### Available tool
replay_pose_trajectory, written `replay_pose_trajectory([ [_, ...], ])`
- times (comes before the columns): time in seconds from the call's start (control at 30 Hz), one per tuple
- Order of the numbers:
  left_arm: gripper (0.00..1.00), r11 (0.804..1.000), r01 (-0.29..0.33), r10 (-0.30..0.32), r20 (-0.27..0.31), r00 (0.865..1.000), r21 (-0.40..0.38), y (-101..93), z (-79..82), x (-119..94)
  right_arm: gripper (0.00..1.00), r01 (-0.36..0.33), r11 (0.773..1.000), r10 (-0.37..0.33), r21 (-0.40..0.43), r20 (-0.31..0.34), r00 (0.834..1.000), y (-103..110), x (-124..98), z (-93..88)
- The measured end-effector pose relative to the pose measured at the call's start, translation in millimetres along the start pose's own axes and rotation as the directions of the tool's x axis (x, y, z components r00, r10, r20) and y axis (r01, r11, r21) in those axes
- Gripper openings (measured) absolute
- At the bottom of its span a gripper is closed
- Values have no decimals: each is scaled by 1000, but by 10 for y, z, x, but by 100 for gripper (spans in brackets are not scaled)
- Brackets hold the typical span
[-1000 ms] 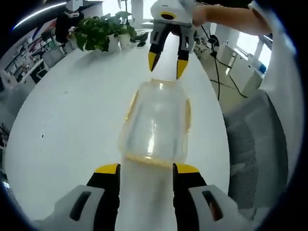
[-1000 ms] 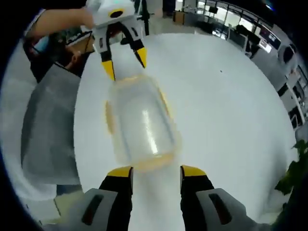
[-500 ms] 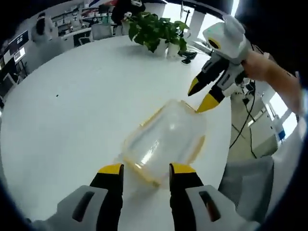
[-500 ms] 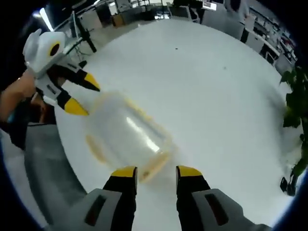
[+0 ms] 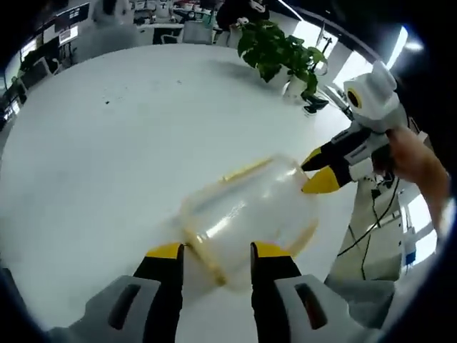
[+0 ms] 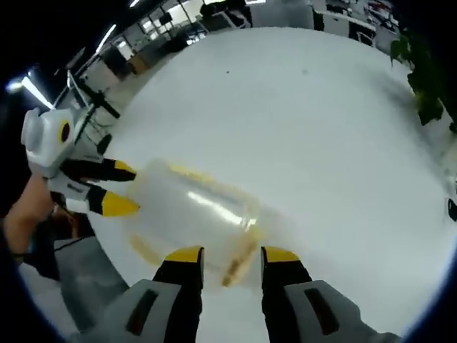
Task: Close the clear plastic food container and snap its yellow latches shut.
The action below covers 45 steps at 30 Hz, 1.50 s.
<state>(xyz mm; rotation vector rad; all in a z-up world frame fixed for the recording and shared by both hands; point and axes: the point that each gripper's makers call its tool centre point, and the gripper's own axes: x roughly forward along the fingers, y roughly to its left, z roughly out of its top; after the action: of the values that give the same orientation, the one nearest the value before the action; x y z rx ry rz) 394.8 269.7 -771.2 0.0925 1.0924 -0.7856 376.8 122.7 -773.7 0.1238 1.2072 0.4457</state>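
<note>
Both grippers have swung round the container (image 5: 246, 214) since a second ago: they were lined up on its two short ends, now each comes at it more from an angle, and the box looks turned on the table (image 5: 100, 150) too, though the cameras moved a lot, so part of that is just viewpoint.

Container sits lid-on near the table edge, well apart from the plant (image 5: 278, 50). Left gripper (image 5: 211, 251) has its jaws spread with the near end just in front of them, not clamped. Right gripper (image 6: 230, 255) is the same at the opposite end, jaws apart; in the left gripper view its yellow tips sit right at the far end.

Looks like the latch-snapping step. A yellow latch (image 6: 239, 259) lies between the right tips; can't tell if it's snapped. I reckon next is pressing each latch down against the wall while the other gripper braces the box.
</note>
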Motion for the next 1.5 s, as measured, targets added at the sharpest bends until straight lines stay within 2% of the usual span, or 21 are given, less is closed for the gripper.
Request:
replay_pose_trajectory([
  [0.17, 33, 997, 16, -17, -15, 1000, -76, -3, -33, 9, 27, -8, 1000, 8, 24, -9, 1000, 20, 11, -7],
  [0.37, 29, 998, 7, -8, -17, 1000, -65, -28, -35, 19, 23, -30, 999, 30, 40, -10, 999, 39, 26, -17],
  [0.4, 29, 998, 0, -2, -27, 1000, -64, -20, -45, 26, 22, -24, 1000, 24, 6, 6, 1000, 30, 42, 52],
  [0.43, 26, 997, 9, -11, -24, 1000, -80, -34, -33, 26, 21, -28, 999, 29, 28, -41, 999, 49, -9, -13],
  [0.47, 26, 990, 23, -25, -12, 1000, -141, -32, -8, 35, 21, -16, 998, 18, 55, -46, 999, 33, -10, 6],
  [0.5, 26, 988, 40, -41, -8, 999, -150, -51, 3, 38, 21, -11, 999, 13, 45, -43, 999, 55, 7, 21],
  [0.53, 26, 989, 46, -48, -11, 999, -139, -32, -12, 36, 21, 8, 1000, -7, 14, -46, 999, 80, -6, 27],
  [0.63, 27, 989, 51, -50, 5, 999, -136, -37, -21, 24, 22, -5, 999, 7, 46, -40, 999, 46, 10, 10],
  [0.83, 29, 989, 59, -60, -5, 998, -134, -17, -23, 26, 23, 20, 1000, -20, 11, -47, 999, 78, 9, -3],
  [1.0, 30, 992, 47, -49, -11, 999, -119, -24, -25, 18, 25, 16, 1000, -16, -6, -57, 998, 88, 24, -8],
  [1.03, 31, 993, 43, -44, -11, 999, -108, -21, -29, 9, 26, 18, 1000, -18, -7, -59, 998, 91, 24, -12],
  [1.07, 31, 998, 30, -30, -7, 1000, -64, -14, -9, 14, 27, 23, 999, -26, -31, -71, 997, 105, 30, -18],
  [1.27, 33, 999, 39, -38, 10, 999, -31, -3, 0, 11, 29, 17, 997, -22, -76, -64, 998, 93, 25, -12],
  [1.33, 34, 999, 51, -51, -5, 999, 7, -29, -10, 13, 30, 21, 995, -27, -93, -66, 997, 90, 25, -15],
  [1.5, 35, 997, 72, -72, -6, 997, 2, -14, -4, 29, 31, 18, 992, -26, -122, -63, 998, 72, 24, -6],
])
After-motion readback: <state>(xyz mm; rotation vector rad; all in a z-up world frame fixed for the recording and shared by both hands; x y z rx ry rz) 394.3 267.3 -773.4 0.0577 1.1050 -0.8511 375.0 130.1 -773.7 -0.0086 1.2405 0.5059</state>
